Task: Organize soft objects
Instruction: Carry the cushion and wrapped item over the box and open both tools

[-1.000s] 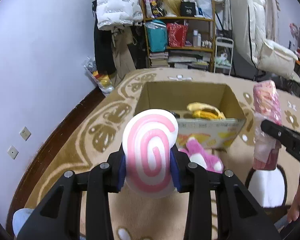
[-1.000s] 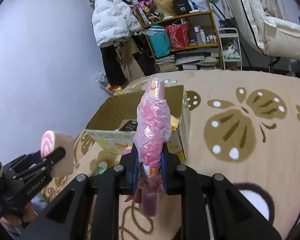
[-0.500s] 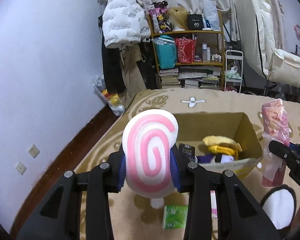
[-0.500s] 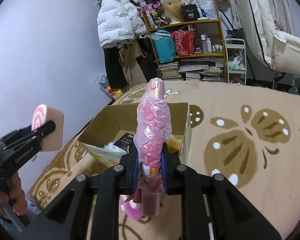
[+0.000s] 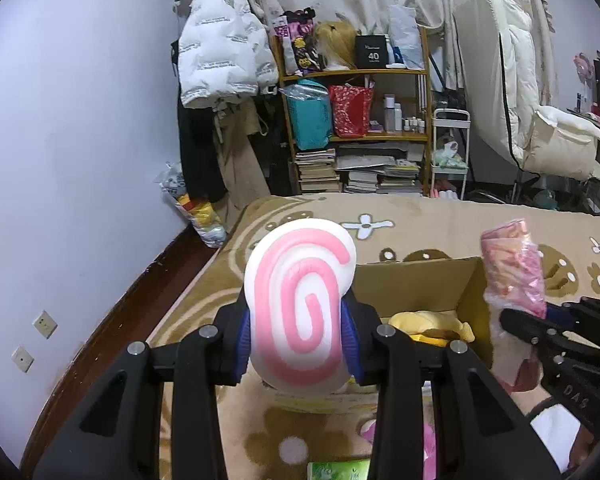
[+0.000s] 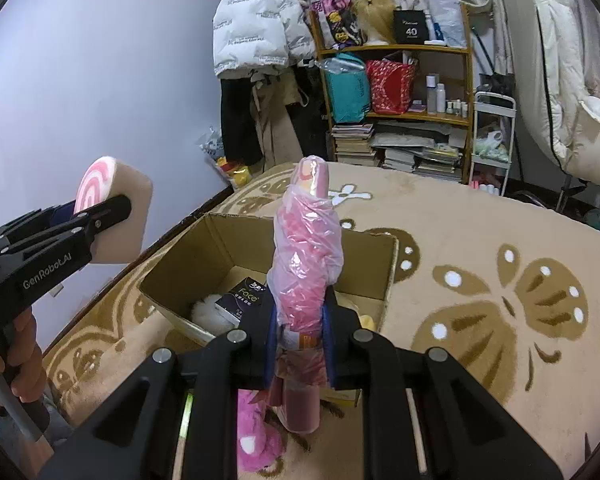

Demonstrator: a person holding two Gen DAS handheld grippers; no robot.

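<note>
My left gripper [image 5: 300, 332] is shut on a pink-and-white swirl cushion [image 5: 300, 308], held in the air before an open cardboard box [image 5: 420, 280]. The cushion [image 6: 112, 216] and left gripper [image 6: 96, 220] also show at the left of the right wrist view. My right gripper [image 6: 300, 332] is shut on a pink roll wrapped in plastic [image 6: 306, 264], upright above the box's near edge [image 6: 220, 240]. The roll [image 5: 512, 280] also shows at the right of the left wrist view. A yellow plush [image 5: 432, 324] lies in the box.
A pink plush [image 6: 256, 440] and a green packet [image 5: 338, 470] lie on the beige patterned rug [image 6: 480, 280] in front of the box. A dark "Face" packet [image 6: 246, 298] is inside the box. A cluttered shelf [image 5: 360, 120], hanging coats and a white chair stand behind.
Both grippers have risen and tilted up while holding their objects. The box now sits lower in both views, and more of the shelf and wall shows.
</note>
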